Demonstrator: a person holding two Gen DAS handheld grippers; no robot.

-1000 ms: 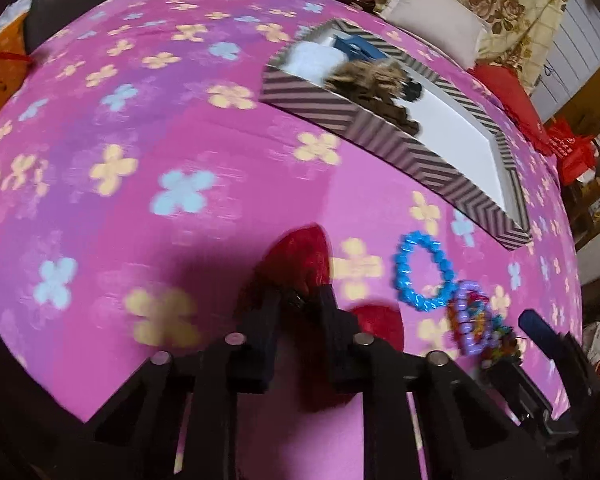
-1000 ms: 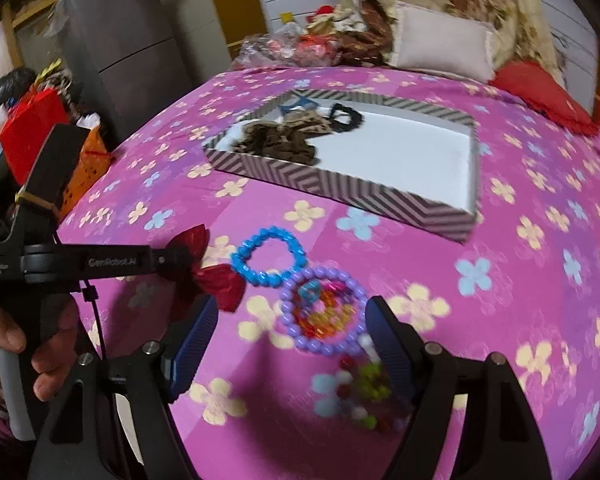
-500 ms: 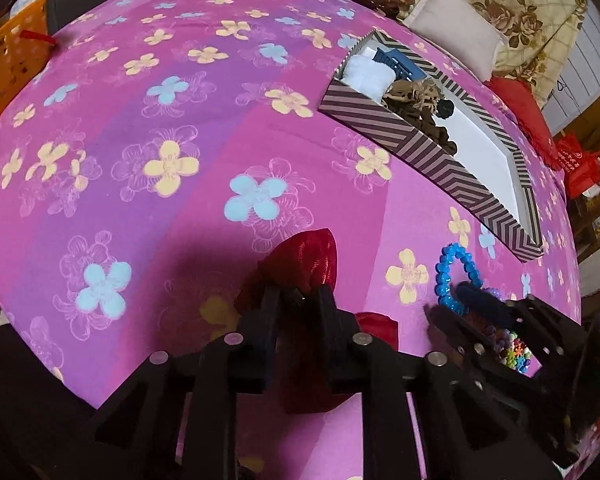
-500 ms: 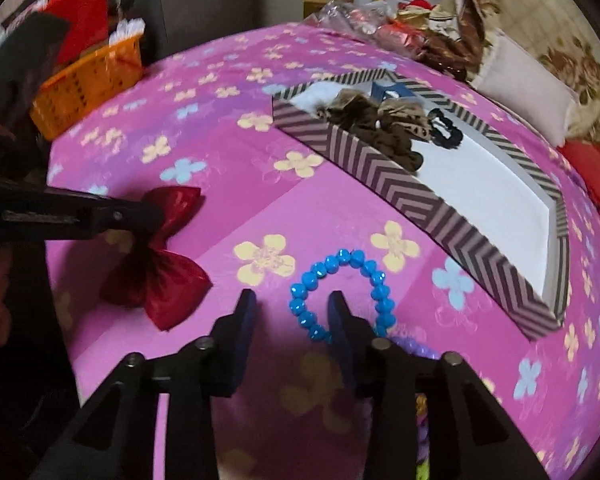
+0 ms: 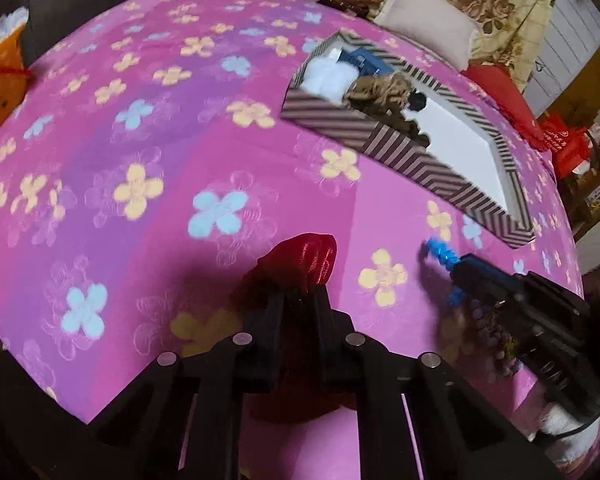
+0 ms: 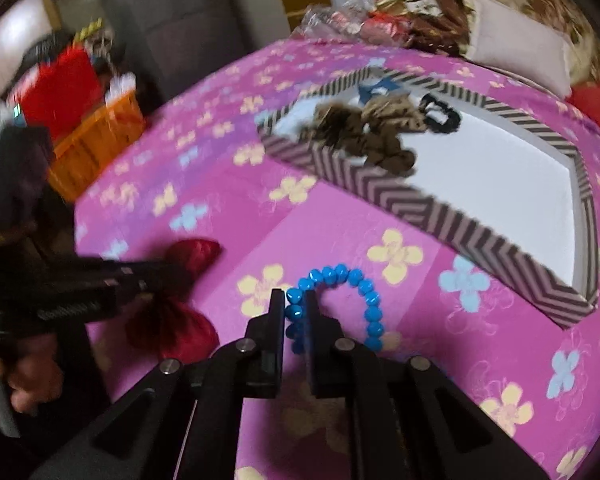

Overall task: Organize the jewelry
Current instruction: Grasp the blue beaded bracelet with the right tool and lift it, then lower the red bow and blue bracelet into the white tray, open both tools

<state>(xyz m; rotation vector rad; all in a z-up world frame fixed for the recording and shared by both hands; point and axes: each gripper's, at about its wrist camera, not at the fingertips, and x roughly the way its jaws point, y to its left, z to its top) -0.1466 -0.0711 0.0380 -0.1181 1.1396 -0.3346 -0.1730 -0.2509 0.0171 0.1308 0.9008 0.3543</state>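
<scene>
My left gripper [image 5: 298,298] is shut on the red bow [image 5: 306,258], held just above the pink flowered bedspread; the bow also shows at the left of the right wrist view [image 6: 194,254]. My right gripper [image 6: 296,300] is shut on the blue bead bracelet [image 6: 340,276], which loops ahead of the fingertips. In the left wrist view the right gripper [image 5: 460,266] sits to the right with the blue bracelet [image 5: 440,252] in it, over a purple bead bracelet [image 5: 488,328]. The striped box [image 5: 404,152], also in the right wrist view [image 6: 416,208], lies beyond both.
The box holds brown scrunchies [image 6: 376,132], a black hair tie [image 6: 440,114], a blue item and something white. An orange basket [image 6: 96,148] stands off the bed's left edge. Pillows [image 5: 424,26] and clutter lie at the far end.
My right gripper has swung left onto the blue bracelet and shut on it. The left gripper has kept hold of the red bow, its view shifting slightly.
</scene>
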